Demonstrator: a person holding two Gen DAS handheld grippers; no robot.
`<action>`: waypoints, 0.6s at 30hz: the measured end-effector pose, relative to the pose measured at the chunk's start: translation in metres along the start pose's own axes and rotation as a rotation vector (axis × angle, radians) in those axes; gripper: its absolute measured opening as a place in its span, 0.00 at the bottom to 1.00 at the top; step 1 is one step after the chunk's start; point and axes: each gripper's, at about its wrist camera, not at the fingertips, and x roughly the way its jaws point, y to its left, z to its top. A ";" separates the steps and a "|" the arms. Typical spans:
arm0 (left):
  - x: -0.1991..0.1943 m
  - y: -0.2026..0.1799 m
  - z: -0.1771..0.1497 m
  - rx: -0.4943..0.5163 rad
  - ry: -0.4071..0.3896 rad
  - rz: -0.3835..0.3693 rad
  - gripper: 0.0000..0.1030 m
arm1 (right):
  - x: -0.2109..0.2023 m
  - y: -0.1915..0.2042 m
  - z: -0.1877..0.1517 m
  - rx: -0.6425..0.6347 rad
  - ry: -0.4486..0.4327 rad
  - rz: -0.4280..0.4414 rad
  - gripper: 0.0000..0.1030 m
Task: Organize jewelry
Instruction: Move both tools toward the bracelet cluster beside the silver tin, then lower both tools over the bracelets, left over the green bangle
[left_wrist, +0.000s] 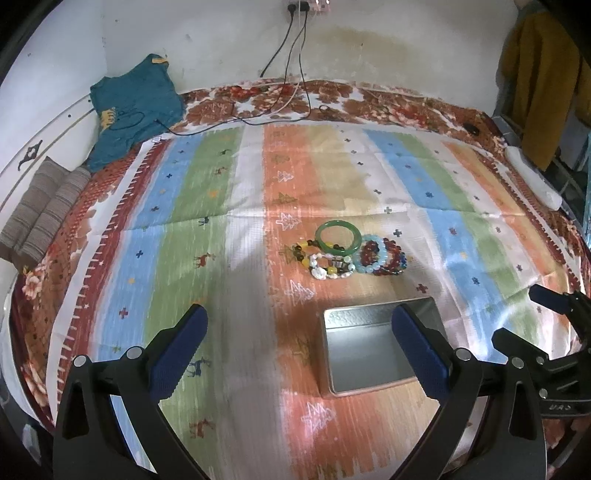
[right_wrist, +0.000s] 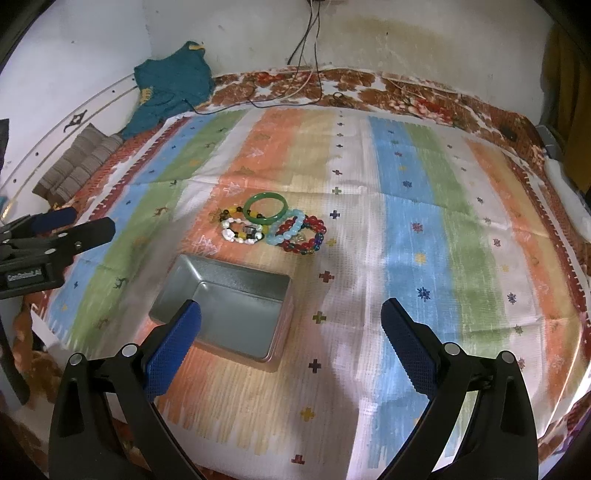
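A pile of bracelets lies on the striped cloth: a green bangle (left_wrist: 337, 236) (right_wrist: 265, 209), a white pearl bracelet (left_wrist: 327, 266) (right_wrist: 240, 232), a pale blue bead bracelet (left_wrist: 373, 254) (right_wrist: 286, 229) and red bead bracelets (left_wrist: 391, 258) (right_wrist: 308, 234). An open, empty metal tin (left_wrist: 376, 343) (right_wrist: 225, 306) sits in front of them. My left gripper (left_wrist: 299, 347) is open and empty, its right finger over the tin. My right gripper (right_wrist: 291, 343) is open and empty, just right of the tin. Each gripper shows at the edge of the other's view (left_wrist: 546, 321) (right_wrist: 55, 229).
The striped cloth (left_wrist: 207, 229) (right_wrist: 424, 221) covers a bed with a floral blanket. A teal garment (left_wrist: 133, 107) (right_wrist: 170, 85) and a striped folded cloth (left_wrist: 44, 210) (right_wrist: 81, 162) lie at the back left. Black cables (left_wrist: 291, 74) hang from the wall. A white object (left_wrist: 535, 177) lies at the right edge.
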 end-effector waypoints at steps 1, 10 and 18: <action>0.003 0.000 0.002 0.002 0.006 0.002 0.95 | 0.003 0.000 0.002 0.002 0.005 0.003 0.96; 0.024 0.002 0.022 -0.018 0.020 0.004 0.95 | 0.024 -0.003 0.014 0.027 0.046 0.013 0.96; 0.040 0.005 0.035 -0.023 0.027 0.026 0.95 | 0.038 -0.002 0.023 0.026 0.066 0.010 0.96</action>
